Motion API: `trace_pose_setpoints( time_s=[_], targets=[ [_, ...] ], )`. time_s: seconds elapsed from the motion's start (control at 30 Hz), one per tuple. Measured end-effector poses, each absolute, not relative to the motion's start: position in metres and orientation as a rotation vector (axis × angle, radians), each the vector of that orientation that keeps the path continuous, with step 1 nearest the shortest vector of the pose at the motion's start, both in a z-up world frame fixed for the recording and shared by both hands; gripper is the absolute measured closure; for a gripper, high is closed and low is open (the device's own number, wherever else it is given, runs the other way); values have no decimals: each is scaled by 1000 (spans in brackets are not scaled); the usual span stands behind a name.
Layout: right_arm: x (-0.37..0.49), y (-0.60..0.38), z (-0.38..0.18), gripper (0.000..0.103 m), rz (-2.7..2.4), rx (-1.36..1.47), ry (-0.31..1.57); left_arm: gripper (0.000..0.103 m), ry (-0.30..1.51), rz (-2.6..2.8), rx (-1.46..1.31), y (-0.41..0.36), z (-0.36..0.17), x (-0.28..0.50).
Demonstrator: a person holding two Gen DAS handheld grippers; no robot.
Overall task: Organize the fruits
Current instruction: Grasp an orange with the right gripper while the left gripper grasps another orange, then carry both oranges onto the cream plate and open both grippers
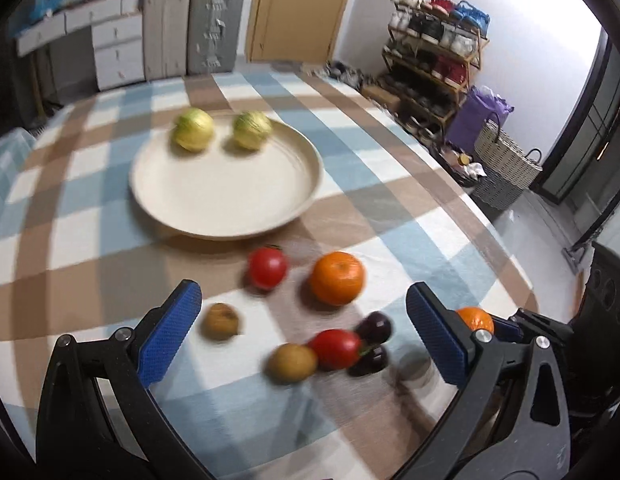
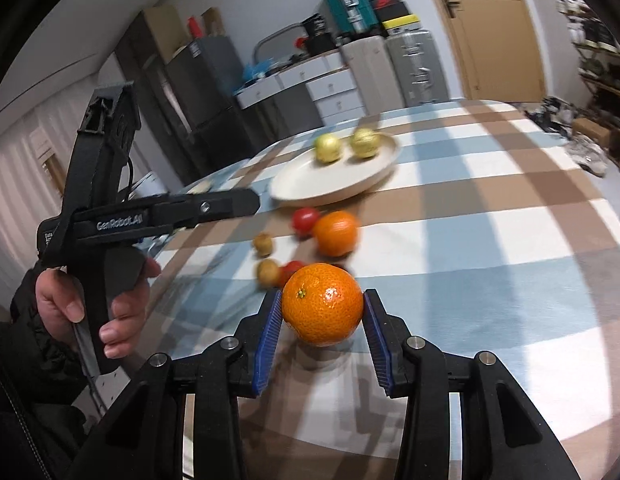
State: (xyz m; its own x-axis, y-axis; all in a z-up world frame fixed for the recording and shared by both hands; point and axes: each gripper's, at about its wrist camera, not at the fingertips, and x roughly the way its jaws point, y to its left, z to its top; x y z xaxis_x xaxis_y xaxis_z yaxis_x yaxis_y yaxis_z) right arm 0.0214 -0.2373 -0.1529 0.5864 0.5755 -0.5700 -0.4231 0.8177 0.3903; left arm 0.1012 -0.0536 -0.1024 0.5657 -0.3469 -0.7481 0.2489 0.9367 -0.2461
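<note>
My right gripper (image 2: 322, 307) is shut on an orange (image 2: 322, 305), held just above the checked tablecloth. My left gripper (image 1: 303, 304) is open and empty, hovering over the loose fruit: a second orange (image 1: 337, 283), two tomatoes (image 1: 266, 268) (image 1: 334, 348), two brown fruits (image 1: 221, 320) (image 1: 291, 362) and two dark plums (image 1: 374, 326). A cream plate (image 1: 229, 200) farther back holds two yellow-green fruits (image 1: 193, 135) (image 1: 251, 130). The held orange (image 1: 474, 319) shows beside the left gripper's right finger. In the right wrist view, a hand (image 2: 121, 320) holds the left gripper at the left.
The table's right edge (image 1: 490, 216) drops to the floor, where a woven basket (image 1: 506, 164), a purple bag and a shoe rack (image 1: 434, 64) stand. Drawers and a door lie beyond the table's far end.
</note>
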Motion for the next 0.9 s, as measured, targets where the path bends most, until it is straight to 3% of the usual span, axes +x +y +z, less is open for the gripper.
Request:
trace_pose_setpoints(
  time_s=[0.13,0.23,0.57,0.77,0.9],
  targets=[
    [26,-256,-154,62,562,244,726,2,974,-358,-147,-75,-113,117],
    [27,-265,-152,62,562,256,710,8,1018,-351,-165,-85,-121,126],
    [24,-277,-151,62,594,281,673,38,1089,-333,-187,-100,-137,143],
    [22,-282,-152,62,598,297,668,43,1109,-309,-178,-102,-142,149],
    [22,-285,-153,62,596,304,666,58,1108,-305,-170,-103,-144,152]
  ],
)
